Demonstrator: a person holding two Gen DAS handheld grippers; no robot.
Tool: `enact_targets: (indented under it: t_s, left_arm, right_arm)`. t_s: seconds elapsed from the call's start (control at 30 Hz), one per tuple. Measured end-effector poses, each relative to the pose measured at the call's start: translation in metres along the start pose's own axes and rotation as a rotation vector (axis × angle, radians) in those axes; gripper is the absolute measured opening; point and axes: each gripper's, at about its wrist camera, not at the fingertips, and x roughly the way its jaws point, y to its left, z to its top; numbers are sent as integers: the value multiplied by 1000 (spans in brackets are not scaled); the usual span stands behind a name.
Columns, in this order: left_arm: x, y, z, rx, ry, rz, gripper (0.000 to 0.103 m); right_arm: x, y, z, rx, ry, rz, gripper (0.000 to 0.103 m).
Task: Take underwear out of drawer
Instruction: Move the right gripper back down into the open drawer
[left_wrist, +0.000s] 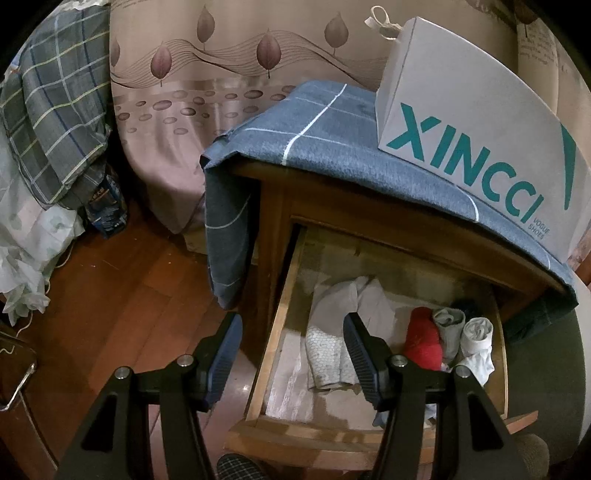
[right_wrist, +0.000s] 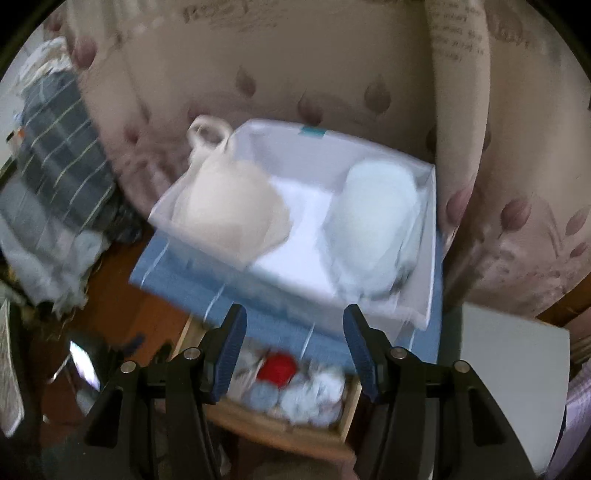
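Left wrist view: left gripper (left_wrist: 291, 354), jaws apart and empty, above the open drawer (left_wrist: 269, 354) holding rolled underwear (left_wrist: 423, 341), 1 roll red. Right wrist view, blurred: right gripper (right_wrist: 293, 347), jaws apart and empty; only here the white box (right_wrist: 424, 295) shows its contents, 2 pale bundles.

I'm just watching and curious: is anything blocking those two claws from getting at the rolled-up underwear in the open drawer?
Nothing visible does. The drawer is pulled out and uncovered; the red roll, grey roll and white roll lie exposed. The left gripper and right gripper are both open and empty above it.
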Motion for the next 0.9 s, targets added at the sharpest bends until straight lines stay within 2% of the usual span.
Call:
enact_targets:
  t_s: [0.23, 0.53, 0.7, 0.9]
  left_arm:
    - [0, 0, 0, 1, 0, 1, 59]
    - [1, 0, -1, 6, 8, -6, 59]
    - [1, 0, -1, 14, 10, -11, 59]
    - [2, -1, -1, 18, 18, -20, 59]
  right_arm:
    - [36, 4, -61, -7, 152, 38, 55]
    - [151, -21, -118, 109, 414, 7, 55]
    - [198, -34, -134, 185, 485, 29, 56]
    - [236, -39, -139, 243, 518, 47, 56]
